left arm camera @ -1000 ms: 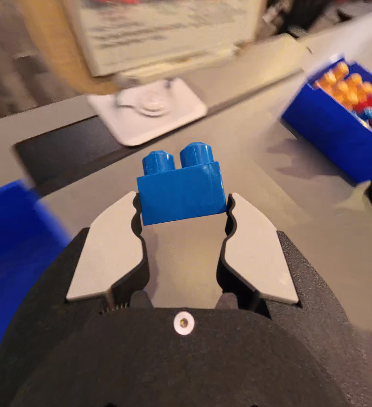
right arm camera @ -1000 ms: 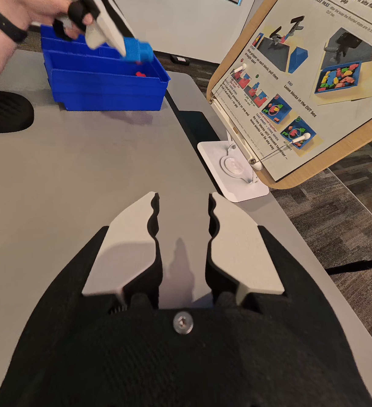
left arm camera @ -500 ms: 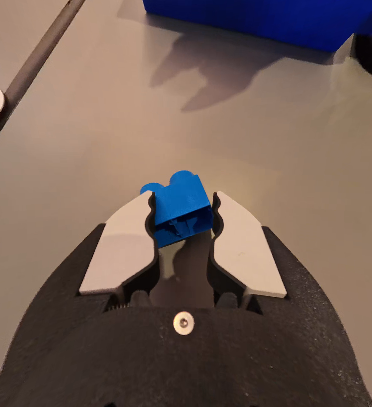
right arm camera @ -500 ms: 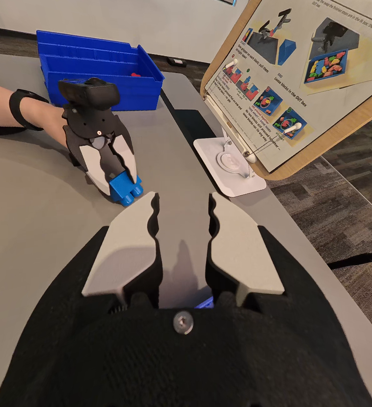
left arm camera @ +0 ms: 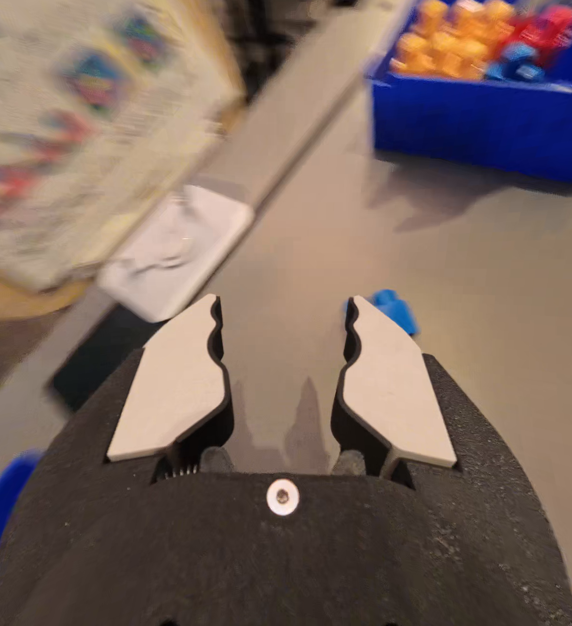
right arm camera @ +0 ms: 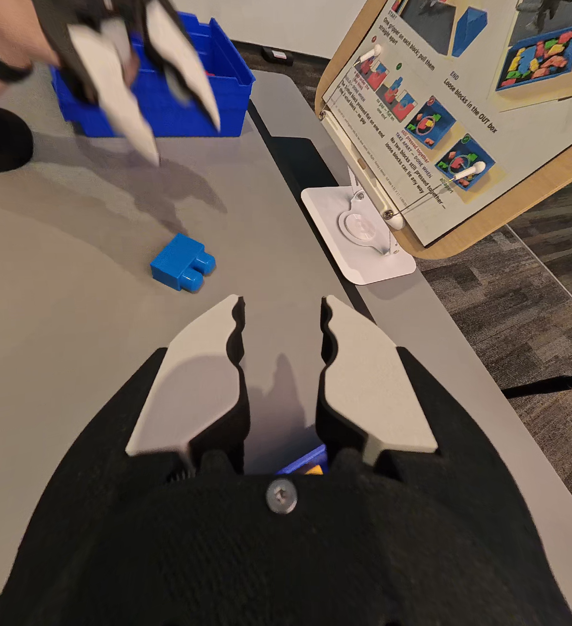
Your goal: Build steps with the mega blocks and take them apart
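Left wrist view, left gripper (left arm camera: 283,301): jaws spread wide with nothing between them, above the grey desk (left arm camera: 447,305); much of this view is motion-blurred.
Left wrist view, blue block (left arm camera: 394,311): on the desk, just beyond the right-hand finger (left arm camera: 386,382), which covers part of it.
Left wrist view, blue bin (left arm camera: 481,135): upper right on the desk, holding orange, red and blue blocks (left arm camera: 447,50).
Left wrist view, instruction board (left arm camera: 91,118): blurred, at left, above a white base plate (left arm camera: 182,257).
Right wrist view, right gripper (right arm camera: 281,299): jaws parted and empty, low over the desk (right arm camera: 74,338).
Right wrist view, blue block (right arm camera: 181,262): two-stud, lying on its side on the desk, studs pointing towards the board, ahead and left of the fingertips.
Right wrist view, left gripper (right arm camera: 186,142): blurred, raised above the desk beyond the block, jaws apart, held by a hand (right arm camera: 6,40).
Right wrist view, second blue bin (right arm camera: 162,101): far end of the desk, behind that gripper.
Right wrist view, instruction board (right arm camera: 464,101): tilted at right on its white base plate (right arm camera: 359,237).
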{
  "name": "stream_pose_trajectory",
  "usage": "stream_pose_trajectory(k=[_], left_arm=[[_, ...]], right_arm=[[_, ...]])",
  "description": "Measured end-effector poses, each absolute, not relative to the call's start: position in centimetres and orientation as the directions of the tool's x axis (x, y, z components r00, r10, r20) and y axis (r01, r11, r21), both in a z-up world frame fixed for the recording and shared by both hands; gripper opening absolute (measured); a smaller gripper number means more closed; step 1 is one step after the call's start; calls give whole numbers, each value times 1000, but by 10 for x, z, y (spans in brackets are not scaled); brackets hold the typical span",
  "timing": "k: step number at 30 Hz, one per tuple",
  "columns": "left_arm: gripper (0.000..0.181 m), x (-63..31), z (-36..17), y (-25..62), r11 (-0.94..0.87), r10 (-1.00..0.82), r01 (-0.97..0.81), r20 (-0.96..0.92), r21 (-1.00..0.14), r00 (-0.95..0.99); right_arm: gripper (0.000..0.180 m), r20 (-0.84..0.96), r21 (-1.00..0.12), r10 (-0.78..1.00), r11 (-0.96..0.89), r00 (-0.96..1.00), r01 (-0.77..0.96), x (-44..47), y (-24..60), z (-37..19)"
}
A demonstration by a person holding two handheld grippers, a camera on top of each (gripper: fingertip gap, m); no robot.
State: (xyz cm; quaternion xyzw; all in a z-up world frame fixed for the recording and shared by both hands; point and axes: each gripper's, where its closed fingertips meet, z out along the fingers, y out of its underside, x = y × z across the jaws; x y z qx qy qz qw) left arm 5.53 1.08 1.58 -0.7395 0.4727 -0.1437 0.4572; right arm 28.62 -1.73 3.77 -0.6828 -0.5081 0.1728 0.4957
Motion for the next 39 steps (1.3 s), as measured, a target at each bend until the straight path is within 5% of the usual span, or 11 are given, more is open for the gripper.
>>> stream_pose_trajectory(k=[4, 8, 11, 14, 20, 32, 39], left_arm=[[55, -111, 67, 53, -233, -515, -492, -322, -839, 794], [58, -221, 0, 79, -724, -362, -274, 11, -633, 932], [40, -212, -34, 94, -801, -401, -173, 299, -574, 866], [62, -245, -68, 122, -773, -405, -317, 44, -550, 913], [78, -279, -101, 147, -695, -498, -592, -321, -408, 805], [69, -299, -143, 148, -790, -513, -587, -331, -180, 792], [56, -296, -137, 147, -768, -515, -618, -410, -171, 753]], right_arm=[[44, 262, -853, 863, -2, 431, 523, 289, -13, 37], [44, 243, -854, 860, -31, 450, 519, 292, -6, 31], [44, 225, -853, 862, -51, 453, 520, 293, -3, 25], [44, 217, -845, 868, -62, 447, 531, 292, -2, 19], [44, 207, -843, 869, -75, 449, 533, 294, 0, 14], [44, 188, -824, 879, -102, 438, 558, 293, 4, 1], [44, 184, -824, 886, -97, 425, 559, 291, 2, 1]])
